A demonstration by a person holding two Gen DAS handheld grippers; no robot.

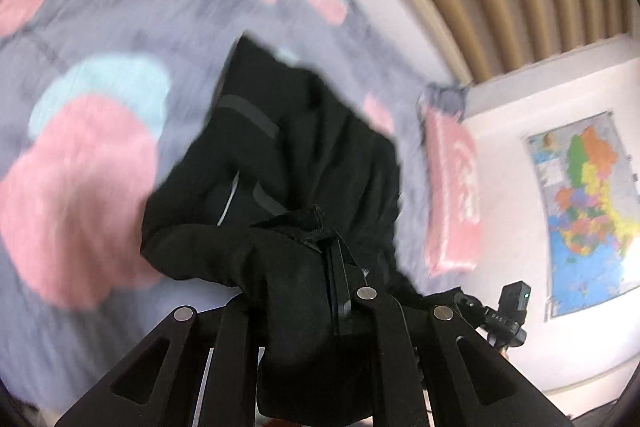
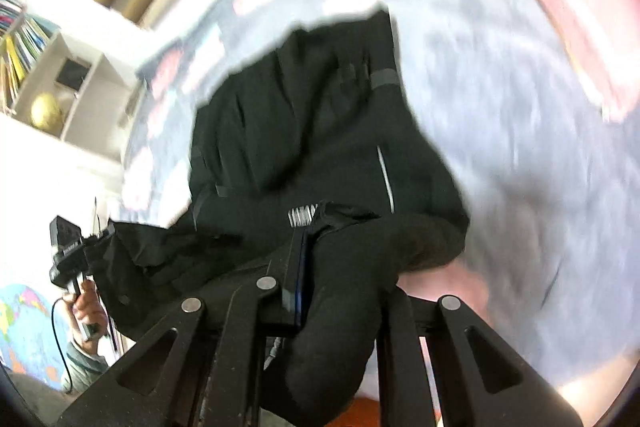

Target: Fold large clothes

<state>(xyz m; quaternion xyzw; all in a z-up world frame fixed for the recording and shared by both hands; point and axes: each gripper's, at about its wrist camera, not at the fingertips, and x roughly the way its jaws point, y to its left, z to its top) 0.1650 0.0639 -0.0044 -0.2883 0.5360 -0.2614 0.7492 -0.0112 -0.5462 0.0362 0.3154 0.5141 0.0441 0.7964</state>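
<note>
Jacket (image 1: 288,155) lifted off bedspread (image 1: 100,39), hanging dark across mid-scene. Left gripper (image 1: 320,227) pinched tight on one bunched edge; right gripper (image 2: 308,223) likewise clamped on the other. Risk ahead: slippery fabric sliding from shallow bites, dropping unevenly and spoiling the fold.

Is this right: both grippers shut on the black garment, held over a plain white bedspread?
Not quite. The left gripper and right gripper are both shut on the black garment, but the bedspread is grey with pink and pale blue patches, per the left wrist view.
</note>
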